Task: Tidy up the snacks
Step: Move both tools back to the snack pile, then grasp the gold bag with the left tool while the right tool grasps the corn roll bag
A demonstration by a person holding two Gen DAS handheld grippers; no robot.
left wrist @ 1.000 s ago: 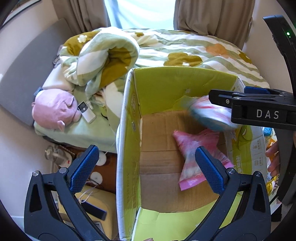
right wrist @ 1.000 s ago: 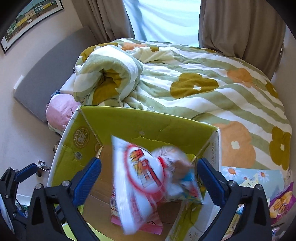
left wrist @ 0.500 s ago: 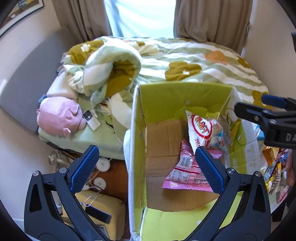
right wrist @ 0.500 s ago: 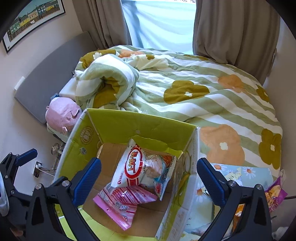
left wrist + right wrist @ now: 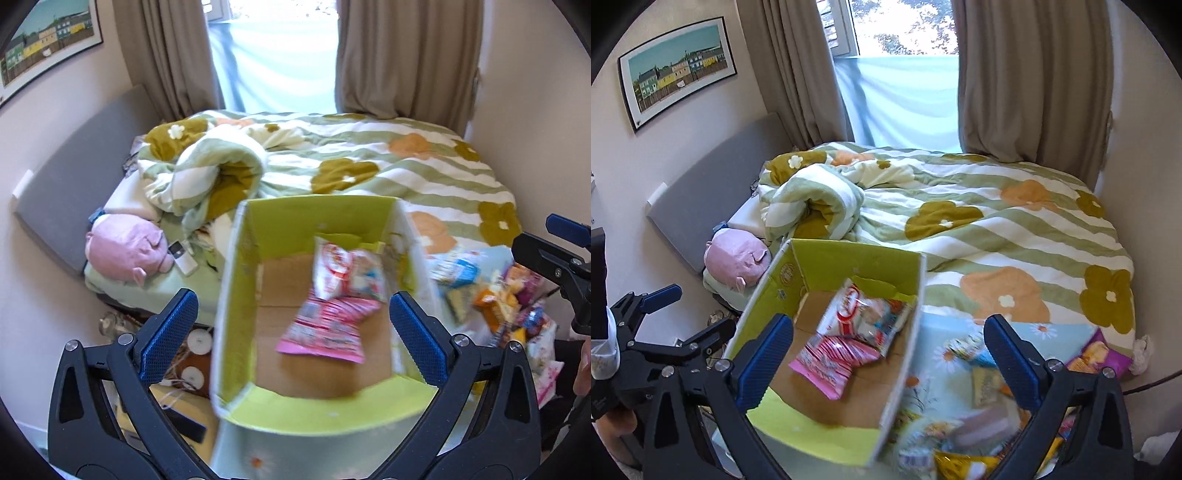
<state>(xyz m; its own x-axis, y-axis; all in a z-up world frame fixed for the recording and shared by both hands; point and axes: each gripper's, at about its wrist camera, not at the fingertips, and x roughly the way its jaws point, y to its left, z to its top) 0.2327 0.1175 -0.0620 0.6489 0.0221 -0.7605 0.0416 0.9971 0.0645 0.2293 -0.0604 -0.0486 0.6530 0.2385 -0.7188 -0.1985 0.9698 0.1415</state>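
Both grippers (image 5: 293, 325) (image 5: 888, 352) wide open, empty, blurred snack bags (image 5: 345, 273) boxed between fingers

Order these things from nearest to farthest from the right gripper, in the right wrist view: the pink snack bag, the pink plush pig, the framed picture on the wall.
From the right gripper:
1. The pink snack bag, lying in the cardboard box, just left of the gap between the fingers.
2. The pink plush pig, beyond the box on the left, on the bed's edge.
3. The framed picture, high on the left wall.
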